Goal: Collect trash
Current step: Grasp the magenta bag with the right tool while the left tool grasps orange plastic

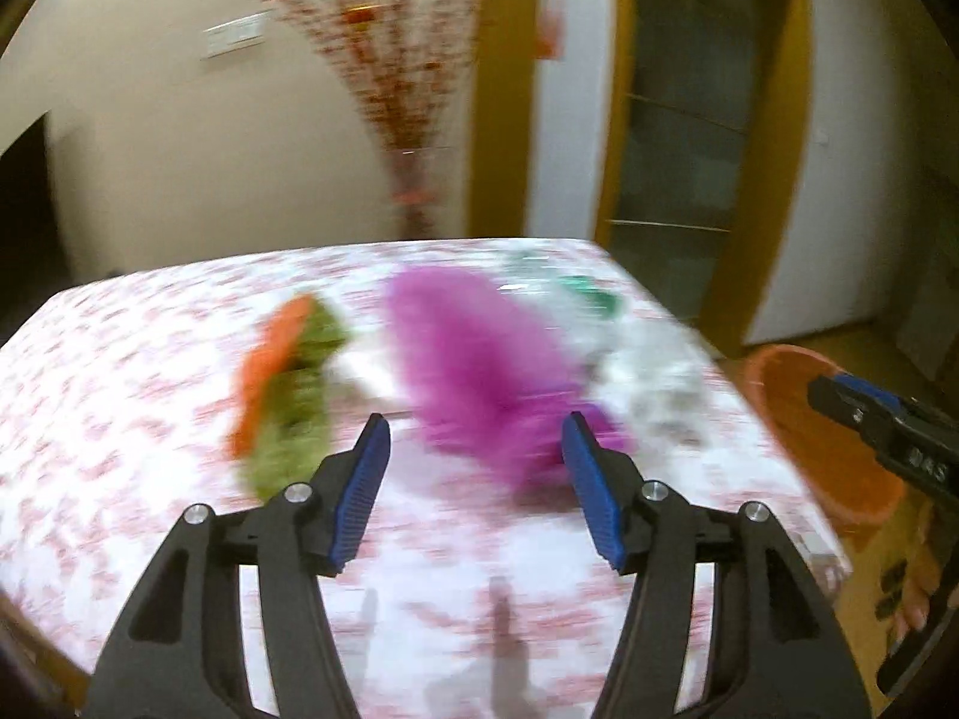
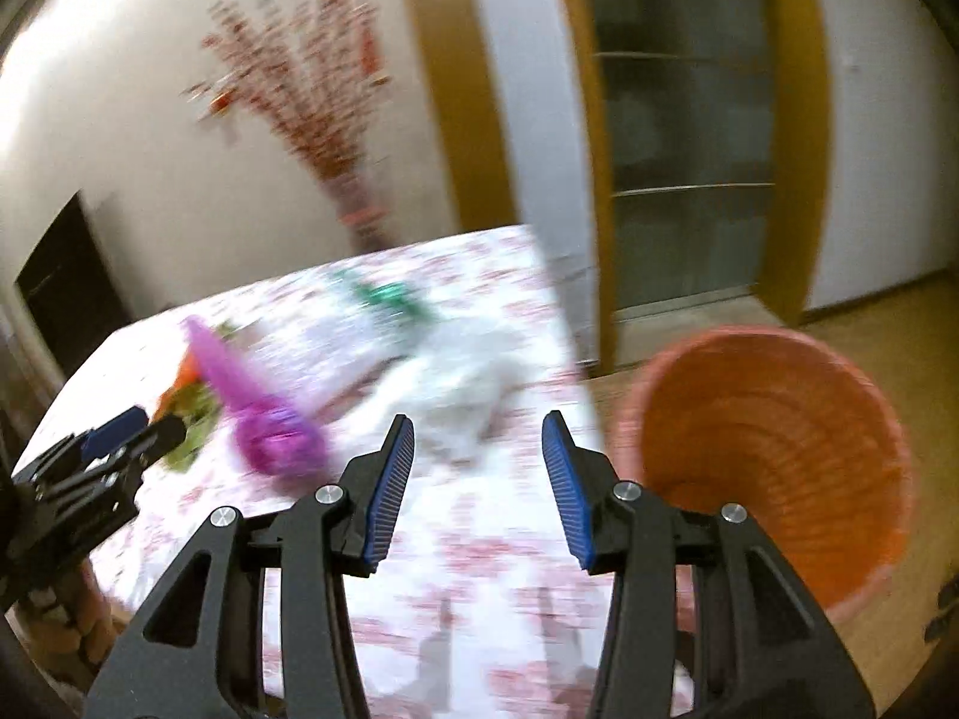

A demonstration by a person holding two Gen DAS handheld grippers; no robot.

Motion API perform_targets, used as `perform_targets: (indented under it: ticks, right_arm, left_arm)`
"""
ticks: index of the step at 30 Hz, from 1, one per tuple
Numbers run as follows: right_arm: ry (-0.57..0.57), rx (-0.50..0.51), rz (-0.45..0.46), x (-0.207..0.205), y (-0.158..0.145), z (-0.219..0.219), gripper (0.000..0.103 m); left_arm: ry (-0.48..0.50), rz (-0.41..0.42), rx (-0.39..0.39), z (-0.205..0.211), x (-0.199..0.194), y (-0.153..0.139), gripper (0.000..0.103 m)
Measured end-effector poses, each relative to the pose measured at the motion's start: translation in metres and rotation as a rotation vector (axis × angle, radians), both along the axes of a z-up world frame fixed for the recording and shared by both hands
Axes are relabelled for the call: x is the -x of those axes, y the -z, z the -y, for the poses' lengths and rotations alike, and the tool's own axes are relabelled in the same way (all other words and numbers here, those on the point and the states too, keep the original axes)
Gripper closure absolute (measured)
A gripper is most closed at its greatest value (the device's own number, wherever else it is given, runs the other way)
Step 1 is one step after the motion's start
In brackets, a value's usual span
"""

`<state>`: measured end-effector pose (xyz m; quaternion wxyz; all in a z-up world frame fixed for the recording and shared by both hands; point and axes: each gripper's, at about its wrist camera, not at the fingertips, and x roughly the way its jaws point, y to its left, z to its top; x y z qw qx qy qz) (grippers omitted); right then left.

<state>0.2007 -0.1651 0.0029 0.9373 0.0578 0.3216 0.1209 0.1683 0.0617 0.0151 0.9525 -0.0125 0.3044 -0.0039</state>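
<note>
Hovering above a table covered in a white cloth with a red floral print, the left gripper is holding its blue-padded jaws spread wide, nothing between them. Both views are smeared by blur.

Trash is lying ahead of the left gripper. A purple wrapper is sitting just beyond the jaw gap, reaching toward the right pad. An orange-and-green wrapper is lying ahead and to the left of it, apart from the purple one. Crumpled white plastic is lying ahead to the right, and a green-and-clear piece is lying farther out toward the table's far edge; the blur is hiding what that piece is.

The right gripper is also gaping open and carrying nothing, held over the table near its right edge. The white plastic is lying just ahead of its jaws, the purple wrapper ahead to its left.

An orange wastebasket is standing on the wooden floor just right of the right gripper, off the table edge. Its mouth is tipping toward the camera, showing a ribbed inner wall with no trash visible inside.

A vase of red branches is standing against the wall beyond the table.
</note>
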Motion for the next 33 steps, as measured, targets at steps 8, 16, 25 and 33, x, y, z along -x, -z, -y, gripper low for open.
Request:
perform_targets:
  ticks: [8, 16, 25, 33]
  right_arm:
    - [-0.191, 0.013, -0.011, -0.027, 0.009, -0.078, 0.057]
    - [-0.235, 0.065, -0.088, -0.061, 0.035, -0.112, 0.05]
    - [-0.303, 0.09, -0.112, -0.049, 0.042, -0.117, 0.087]
    - [-0.235, 0.009, -0.056, -0.035, 0.015, -0.087, 0.091]
  left_arm:
    - [-0.169, -0.034, 0.024, -0.081, -0.001, 0.012, 0.042]
    - [-0.221, -0.054, 0.077, -0.119, -0.007, 0.022, 0.042]
    - [-0.215, -0.082, 0.092, -0.117, -0.021, 0.031, 0.042]
    - [-0.219, -0.128, 0.093, -0.11, -0.069, 0.023, 0.042]
